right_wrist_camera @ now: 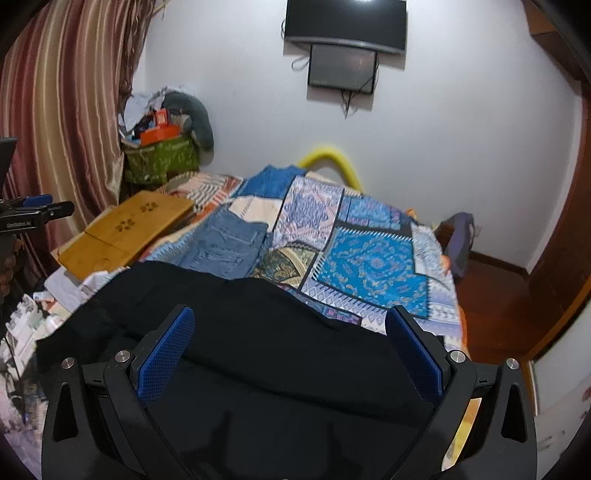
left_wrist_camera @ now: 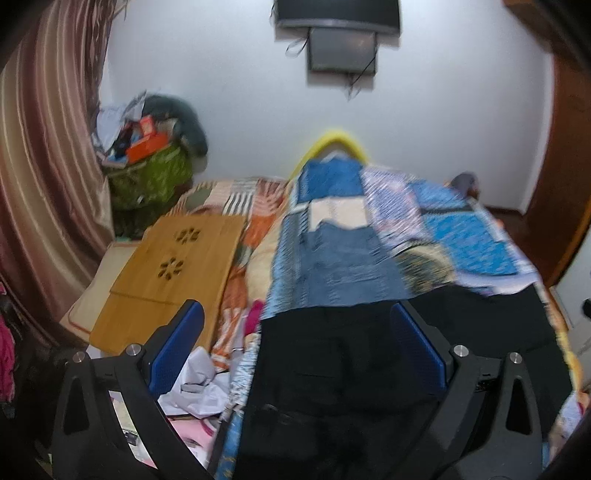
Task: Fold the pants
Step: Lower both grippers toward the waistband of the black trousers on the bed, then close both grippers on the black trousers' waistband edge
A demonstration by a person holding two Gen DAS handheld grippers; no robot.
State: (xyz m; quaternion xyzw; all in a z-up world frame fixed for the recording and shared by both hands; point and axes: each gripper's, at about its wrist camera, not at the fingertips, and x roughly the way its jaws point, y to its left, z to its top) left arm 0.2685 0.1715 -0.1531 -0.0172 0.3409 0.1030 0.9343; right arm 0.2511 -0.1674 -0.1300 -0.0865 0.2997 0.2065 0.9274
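My left gripper (left_wrist_camera: pixel 297 347) hung over the black pants (left_wrist_camera: pixel 332 373), its jaws spread wide and pinching nothing. My right gripper (right_wrist_camera: pixel 290 354) hung over the same pants (right_wrist_camera: pixel 258 332), jaws likewise spread and empty. The pants lay flat across the near end of the patchwork quilt (right_wrist_camera: pixel 369 258), filling the 6 o'clock half of both wrist views. A folded pair of jeans (right_wrist_camera: pixel 225 247) sat on the quilt at 11 o'clock from the right gripper, just beyond the black cloth. A wooden lap tray (left_wrist_camera: pixel 173 273) rested on the bed at 10 o'clock. A television (right_wrist_camera: pixel 345 26) hung on the white wall at 12 o'clock, and striped curtains (left_wrist_camera: pixel 40 177) fell at 9 o'clock.
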